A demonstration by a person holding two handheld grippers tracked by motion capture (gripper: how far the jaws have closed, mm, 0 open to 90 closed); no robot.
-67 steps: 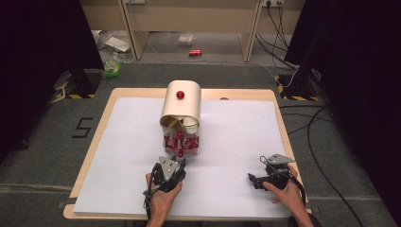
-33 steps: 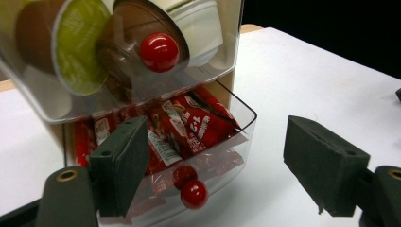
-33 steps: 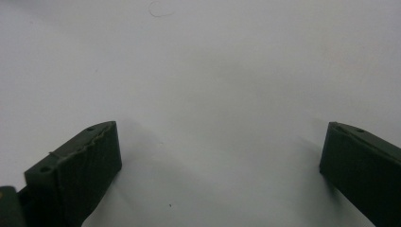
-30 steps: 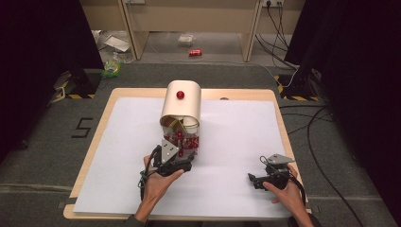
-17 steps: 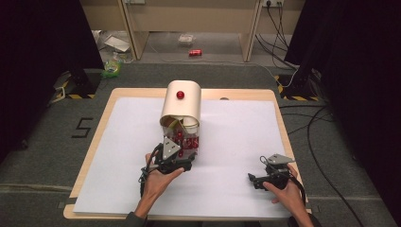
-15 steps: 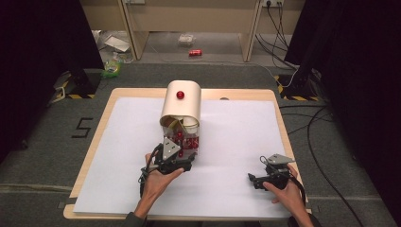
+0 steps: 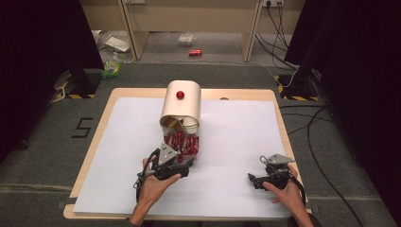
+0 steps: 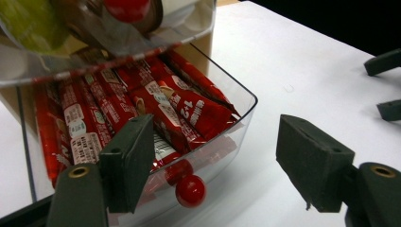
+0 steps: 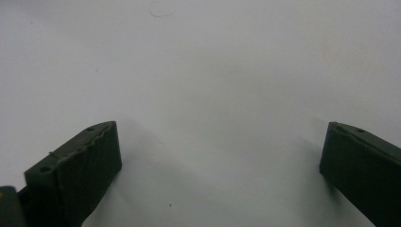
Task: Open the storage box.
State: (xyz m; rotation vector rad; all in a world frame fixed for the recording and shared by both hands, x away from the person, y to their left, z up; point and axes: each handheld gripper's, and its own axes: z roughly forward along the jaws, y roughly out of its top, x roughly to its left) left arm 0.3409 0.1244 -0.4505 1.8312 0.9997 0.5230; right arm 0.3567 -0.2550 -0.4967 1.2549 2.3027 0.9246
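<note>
Left gripper (image 8: 215, 165) nearer the clear drawer (image 8: 236, 101), jaws apart, closing; right gripper (image 9: 220, 161) jaws apart.

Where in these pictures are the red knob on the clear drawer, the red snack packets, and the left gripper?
red knob (image 8: 190, 190): left gripper view, on the ball's front.
red snack packets (image 8: 189, 106): left gripper view, on the top packet's wrapper.
left gripper (image 8: 215, 163): left gripper view, midway between its two open jaws.

1. In the left gripper view the drawer (image 8: 142, 123) runs off the left edge, and its cover (image 8: 108, 38) is cut by the top.
2. Small print on the red packets (image 8: 184, 106) is unreadable.
3. The right gripper's (image 9: 220, 165) jaws are cut by the bottom edge.
</note>
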